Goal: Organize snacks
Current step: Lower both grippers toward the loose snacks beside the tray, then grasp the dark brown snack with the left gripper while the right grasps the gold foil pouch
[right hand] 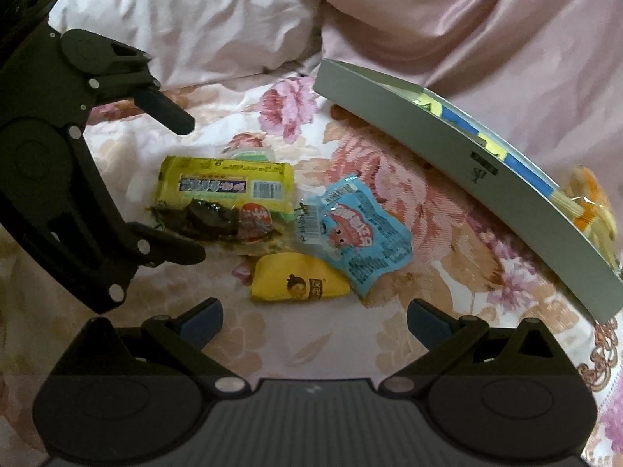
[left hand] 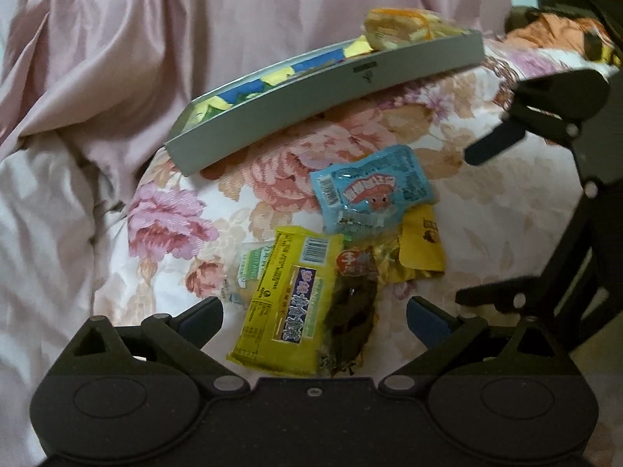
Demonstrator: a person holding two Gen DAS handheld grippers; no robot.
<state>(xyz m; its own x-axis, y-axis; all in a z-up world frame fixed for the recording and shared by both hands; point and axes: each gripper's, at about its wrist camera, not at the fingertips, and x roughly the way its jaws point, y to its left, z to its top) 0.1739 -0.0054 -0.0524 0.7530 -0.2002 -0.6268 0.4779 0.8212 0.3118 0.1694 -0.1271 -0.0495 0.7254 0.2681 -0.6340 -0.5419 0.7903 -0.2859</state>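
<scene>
Several snack packets lie in a heap on a flowered bedspread [left hand: 272, 171]. A long yellow packet [left hand: 288, 303] [right hand: 226, 186] and a dark clear packet [left hand: 350, 311] [right hand: 210, 218] lie between the fingers of my open left gripper [left hand: 315, 313] [right hand: 192, 188]. Beyond them are a blue packet [left hand: 373, 186] [right hand: 362, 233] and a small yellow packet [left hand: 422, 249] [right hand: 300, 284]. A shallow grey box [left hand: 323, 93] [right hand: 447, 175] holds an orange-yellow snack [left hand: 405, 27] [right hand: 588, 202]. My right gripper [right hand: 313, 317] [left hand: 479, 225] is open and empty, just short of the small yellow packet.
A green-and-white packet [left hand: 249, 268] peeks from under the long yellow one. Rumpled pink bedding [left hand: 117, 58] [right hand: 467, 31] rises behind the box. An orange cloth bundle [left hand: 557, 31] lies at the far right.
</scene>
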